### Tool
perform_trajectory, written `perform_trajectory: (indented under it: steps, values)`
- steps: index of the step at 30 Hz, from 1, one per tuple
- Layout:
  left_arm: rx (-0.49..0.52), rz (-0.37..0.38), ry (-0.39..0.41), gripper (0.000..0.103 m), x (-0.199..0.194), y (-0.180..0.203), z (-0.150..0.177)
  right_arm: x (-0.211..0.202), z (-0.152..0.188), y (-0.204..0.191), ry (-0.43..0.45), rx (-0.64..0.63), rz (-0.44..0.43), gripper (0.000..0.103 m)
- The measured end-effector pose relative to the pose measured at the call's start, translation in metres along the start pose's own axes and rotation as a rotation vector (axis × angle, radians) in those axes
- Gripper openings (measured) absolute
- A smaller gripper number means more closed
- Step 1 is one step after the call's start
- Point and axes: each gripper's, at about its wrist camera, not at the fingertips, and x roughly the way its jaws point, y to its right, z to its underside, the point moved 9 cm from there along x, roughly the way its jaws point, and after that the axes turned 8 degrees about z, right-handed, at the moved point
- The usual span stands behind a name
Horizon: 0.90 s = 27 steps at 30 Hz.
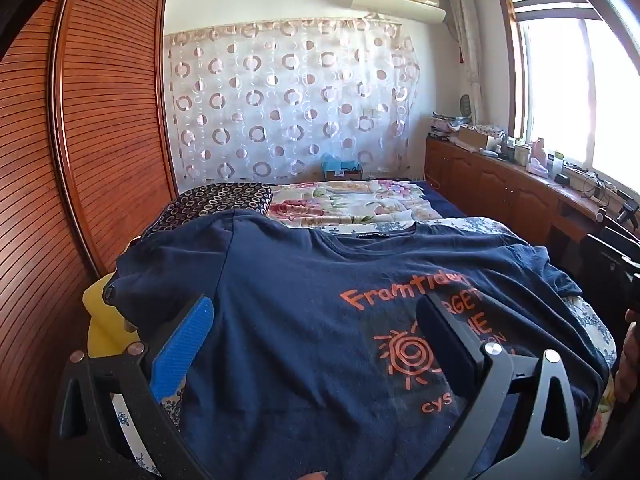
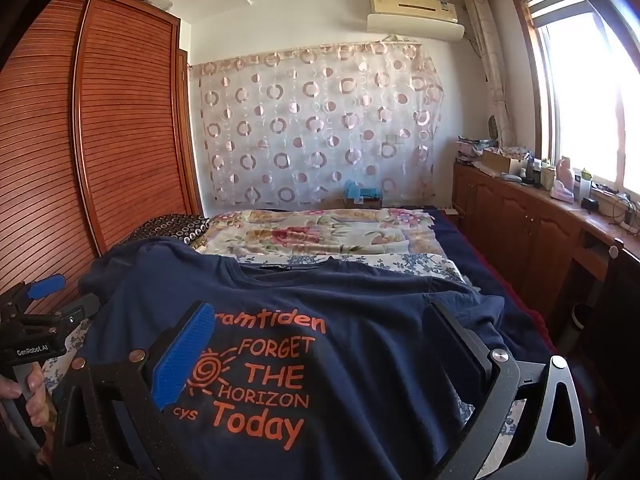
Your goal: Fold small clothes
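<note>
The bed point(image 2: 420, 264) fills the room between the slatted wardrobe point(image 1: 100, 120) and the cabinets under the window, its floral quilt point(image 2: 320, 236) pushed toward the far end. Across the near end lies the navy T-shirt point(image 2: 360, 320), spread face up and mostly flat, collar away from the cameras, orange print reading upright from here. Its sleeve on the wardrobe side point(image 1: 160, 256) is rumpled over the mattress edge; the other sleeve point(image 2: 460, 304) bunches toward the cabinets.

The shirt looks like plain cotton jersey (light, limp, no stiffness of its own), so it will probably sag and drag wherever it is not supported, and a pinch through only 1 layer would likely peel the front off the back. The sensible holds seem to be the 2 shoulder seams, or a sleeve and the hem on the same side, taking both layers together.

The left gripper point(image 1: 316, 340) hangs over the shirt's wardrobe-side half with its jaws fully apart, nothing between them. The right gripper point(image 2: 320, 352) hovers above the print, jaws likewise spread wide and holding nothing.
</note>
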Motion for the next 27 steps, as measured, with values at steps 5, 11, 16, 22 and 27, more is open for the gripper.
perform_trajectory:
  steps: [5, 11, 16, 22, 27]
  values:
    - [0.002, 0.003, -0.002, 0.102, 0.0003, 0.0017, -0.0001, 0.0001, 0.0005, 0.0001, -0.007, -0.001, 0.003, 0.103]
    - [-0.006, 0.005, 0.002, 0.102, 0.0013, -0.0018, -0.0007, 0.0012, 0.0008, 0.0017, -0.008, 0.0, 0.002, 0.103]
    - [-0.003, 0.005, 0.007, 0.102, 0.0001, 0.0026, -0.0062, -0.0006, 0.0005, -0.0003, -0.007, -0.001, 0.004, 0.103]
    - [0.0, 0.004, 0.019, 0.102, -0.0058, 0.0038, -0.0072, -0.002, 0.0002, 0.0009, -0.007, -0.002, 0.005, 0.103]
    - [-0.001, 0.004, 0.023, 0.102, -0.0069, 0.004, -0.0075, -0.0021, 0.0005, -0.0002, -0.007, -0.003, 0.006, 0.103]
